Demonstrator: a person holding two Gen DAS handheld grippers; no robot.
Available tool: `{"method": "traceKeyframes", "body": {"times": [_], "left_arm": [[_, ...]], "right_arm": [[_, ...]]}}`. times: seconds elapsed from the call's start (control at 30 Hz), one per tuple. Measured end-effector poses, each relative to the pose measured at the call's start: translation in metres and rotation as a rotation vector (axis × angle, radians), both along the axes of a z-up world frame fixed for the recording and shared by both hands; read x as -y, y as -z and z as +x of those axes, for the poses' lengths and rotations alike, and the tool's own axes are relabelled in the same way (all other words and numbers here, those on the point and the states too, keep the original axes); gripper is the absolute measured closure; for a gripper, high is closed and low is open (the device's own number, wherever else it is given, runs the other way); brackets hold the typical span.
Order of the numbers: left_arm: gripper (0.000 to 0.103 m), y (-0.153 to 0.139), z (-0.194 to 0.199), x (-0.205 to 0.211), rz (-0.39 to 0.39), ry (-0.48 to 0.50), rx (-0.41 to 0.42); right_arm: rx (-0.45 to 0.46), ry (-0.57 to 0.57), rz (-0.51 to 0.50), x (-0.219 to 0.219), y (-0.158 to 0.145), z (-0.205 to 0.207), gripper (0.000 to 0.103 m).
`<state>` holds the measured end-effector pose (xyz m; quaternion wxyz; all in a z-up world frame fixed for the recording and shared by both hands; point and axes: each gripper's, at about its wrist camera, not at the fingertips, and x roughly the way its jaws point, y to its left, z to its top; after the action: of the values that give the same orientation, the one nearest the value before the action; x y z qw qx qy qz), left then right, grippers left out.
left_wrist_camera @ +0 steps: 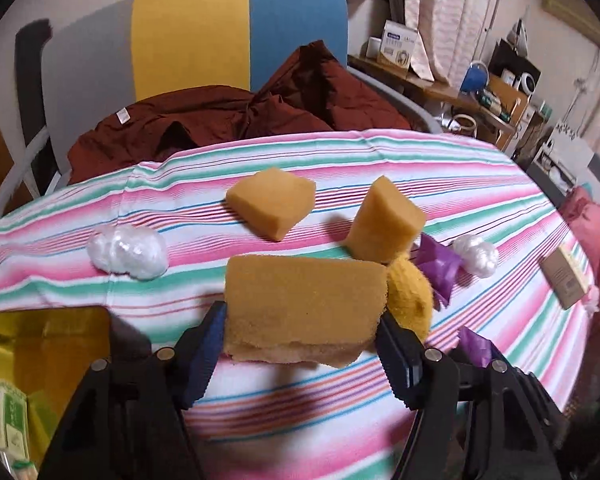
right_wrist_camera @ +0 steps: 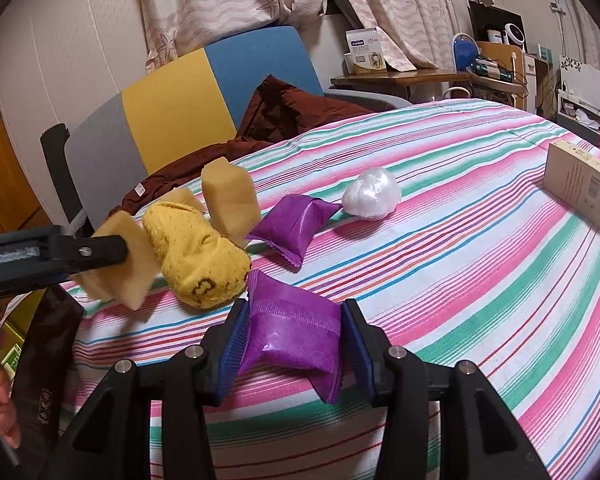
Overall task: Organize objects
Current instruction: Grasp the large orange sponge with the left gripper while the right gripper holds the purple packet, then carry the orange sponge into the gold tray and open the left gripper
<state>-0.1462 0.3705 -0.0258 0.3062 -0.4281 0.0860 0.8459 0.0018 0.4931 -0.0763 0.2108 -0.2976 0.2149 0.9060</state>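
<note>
My left gripper (left_wrist_camera: 300, 344) is shut on a tan sponge block (left_wrist_camera: 304, 304) and holds it above the striped cloth; it also shows in the right wrist view (right_wrist_camera: 116, 256). Two more sponges lie beyond, one flat (left_wrist_camera: 271, 208) and one on end (left_wrist_camera: 384, 224). A yellow sock (right_wrist_camera: 200, 256) lies beside them. My right gripper (right_wrist_camera: 296, 344) is shut on a purple packet (right_wrist_camera: 292, 340). A second purple packet (right_wrist_camera: 292, 228) and a white plastic wad (right_wrist_camera: 372, 194) lie farther on. Another white wad (left_wrist_camera: 128, 252) lies at left.
The striped cloth (right_wrist_camera: 460, 280) covers the surface. A cardboard box (right_wrist_camera: 584, 196) stands at right. A dark red garment (left_wrist_camera: 236, 120) lies on a grey, yellow and blue chair (left_wrist_camera: 188, 40) behind. A yellow bin (left_wrist_camera: 40, 352) sits at lower left. Cluttered shelves stand at far right.
</note>
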Motion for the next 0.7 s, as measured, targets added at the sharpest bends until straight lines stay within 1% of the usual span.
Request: {"method": "traceKeyframes", "body": {"times": [0.3, 0.37, 0.47, 0.57, 0.7], "left_arm": [[0.032, -0.021, 0.018, 0.043, 0.093, -0.047, 0.017], [0.032, -0.026, 0.023, 0.058, 0.118, -0.072, 0.018], [0.032, -0.032, 0.030, 0.084, 0.182, -0.111, 0.037], [0.032, -0.035, 0.038, 0.109, 0.222, -0.151, 0.044], [0.032, -0.034, 0.044, 0.141, 0.244, -0.201, 0.051]], "right_arm": [[0.017, 0.009, 0.029, 0.004, -0.001, -0.001, 0.056], [0.026, 0.011, 0.043, 0.006, -0.002, -0.002, 0.056], [0.042, 0.014, 0.068, 0.009, -0.003, -0.004, 0.056], [0.053, 0.015, 0.087, 0.012, -0.004, -0.005, 0.056], [0.061, 0.016, 0.103, 0.014, -0.005, -0.006, 0.057]]}}
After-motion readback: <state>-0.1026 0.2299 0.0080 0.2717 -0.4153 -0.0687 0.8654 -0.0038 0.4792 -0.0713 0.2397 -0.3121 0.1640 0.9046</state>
